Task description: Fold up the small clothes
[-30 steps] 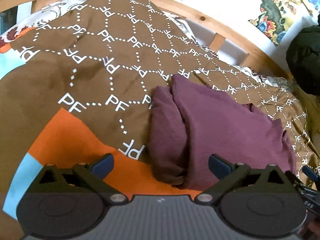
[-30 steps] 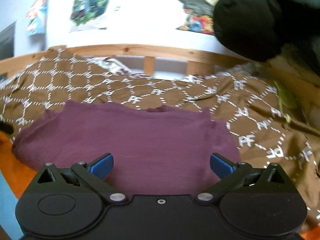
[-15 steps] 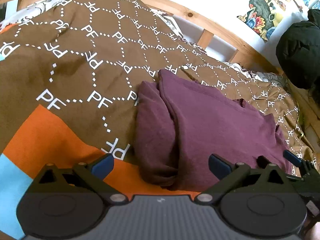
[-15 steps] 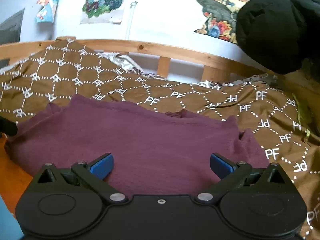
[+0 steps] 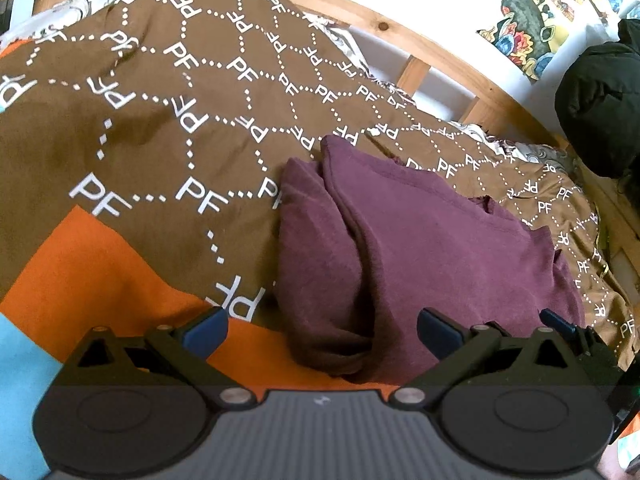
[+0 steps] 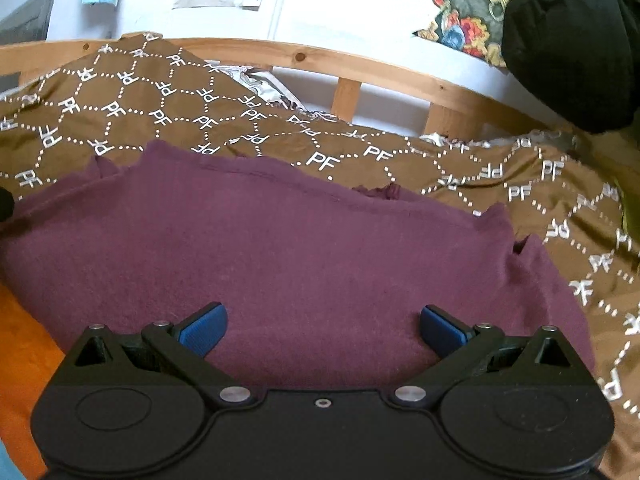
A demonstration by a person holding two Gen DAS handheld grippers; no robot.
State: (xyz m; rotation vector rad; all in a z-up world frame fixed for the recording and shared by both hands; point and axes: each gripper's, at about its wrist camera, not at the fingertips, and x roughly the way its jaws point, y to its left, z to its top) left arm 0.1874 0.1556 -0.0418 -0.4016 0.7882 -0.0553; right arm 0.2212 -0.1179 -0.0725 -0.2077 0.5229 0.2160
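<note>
Now | maroon garment (image 6: 320, 256) under right tool (image 6: 322, 326) | both tools' fingers apart | left tool (image 5: 322, 330) at garment's edge

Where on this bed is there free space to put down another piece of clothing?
Left of the maroon garment, the brown patterned cover and its orange band lie bare. A narrower strip runs between garment and wooden rail. The right end, by the black bundle, is crowded.

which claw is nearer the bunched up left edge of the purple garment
Left. The left claw sits open right at the bunched edge of the purple garment. The right claw is open over the flat middle, farther along.
</note>
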